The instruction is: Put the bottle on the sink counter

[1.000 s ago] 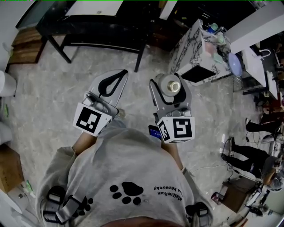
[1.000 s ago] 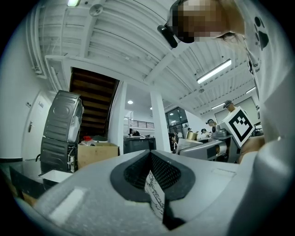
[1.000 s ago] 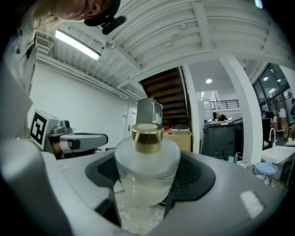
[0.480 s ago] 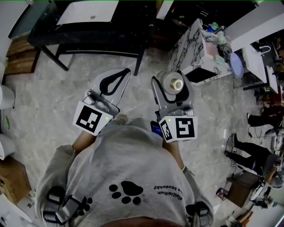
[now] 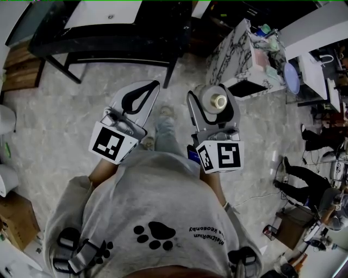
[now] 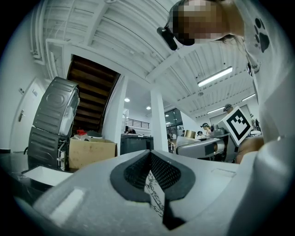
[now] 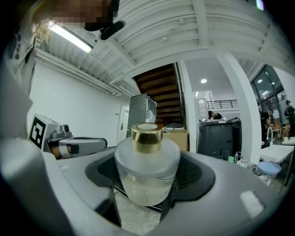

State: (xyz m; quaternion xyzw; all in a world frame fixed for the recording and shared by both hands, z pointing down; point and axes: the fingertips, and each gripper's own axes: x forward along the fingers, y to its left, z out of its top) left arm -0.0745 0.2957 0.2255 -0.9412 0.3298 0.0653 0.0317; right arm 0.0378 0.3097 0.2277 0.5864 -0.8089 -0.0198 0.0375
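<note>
A frosted glass bottle (image 5: 213,102) with a gold cap stands upright between the jaws of my right gripper (image 5: 211,93), which is shut on it at chest height. The right gripper view shows the bottle (image 7: 146,162) filling the gap between the black pads (image 7: 196,173). Level with it on the left, my left gripper (image 5: 142,93) is shut with nothing in it, its pads meeting at the tips (image 6: 156,182). A black-framed counter (image 5: 109,39) with a white sink basin (image 5: 103,14) stands ahead at the top of the head view.
A marble-patterned cabinet (image 5: 235,54) with small items on top stands ahead to the right. The person's leg and shoe (image 5: 163,126) show between the grippers over the pale stone floor. Cardboard box (image 5: 13,213) at the lower left; people and equipment at the far right.
The person has stepped forward: a leg and shoe now show between the grippers, and the floor and counter have shifted in view. Both grippers keep their pose, the bottle still held.
</note>
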